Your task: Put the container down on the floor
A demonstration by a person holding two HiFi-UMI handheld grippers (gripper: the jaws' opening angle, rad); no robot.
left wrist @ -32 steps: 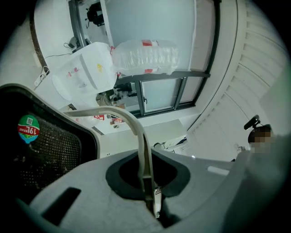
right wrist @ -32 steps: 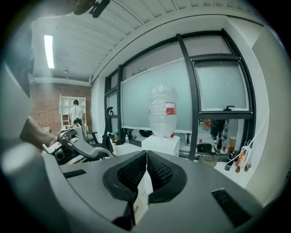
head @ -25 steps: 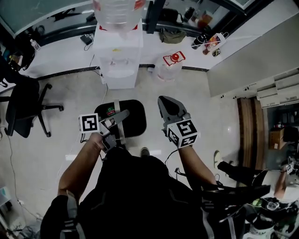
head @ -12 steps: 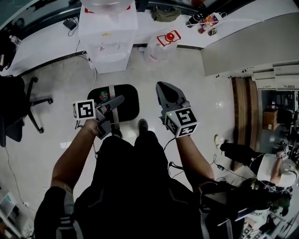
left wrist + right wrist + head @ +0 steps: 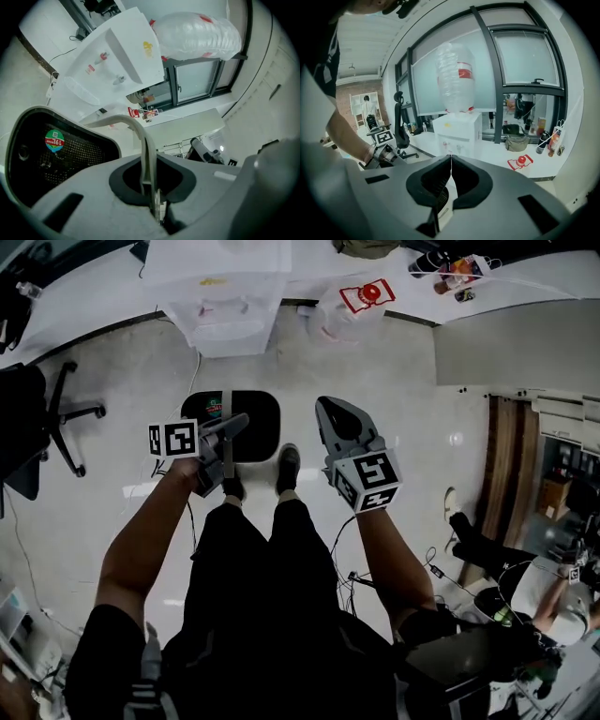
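A black mesh container (image 5: 255, 424) with a round sticker hangs by its grey bail handle (image 5: 135, 127) in front of the person's shoes. My left gripper (image 5: 236, 425) is shut on that handle, and in the left gripper view the container (image 5: 61, 159) sits low at the left under the jaws. Whether its bottom touches the floor I cannot tell. My right gripper (image 5: 326, 409) hovers beside it to the right, apart from it. Its jaws (image 5: 451, 158) are shut with nothing between them.
A white water dispenser (image 5: 225, 287) with a big clear bottle (image 5: 454, 84) stands just beyond the container. A black office chair (image 5: 37, 418) is at the left, and a grey partition (image 5: 516, 343) at the right. Another person (image 5: 525, 587) crouches at the lower right. Cables (image 5: 352, 577) lie on the pale floor.
The view has tipped down: dispenser slides toward the top edge, both shoes now show. The left gripper keeps its hold on the handle; the container stays under it.
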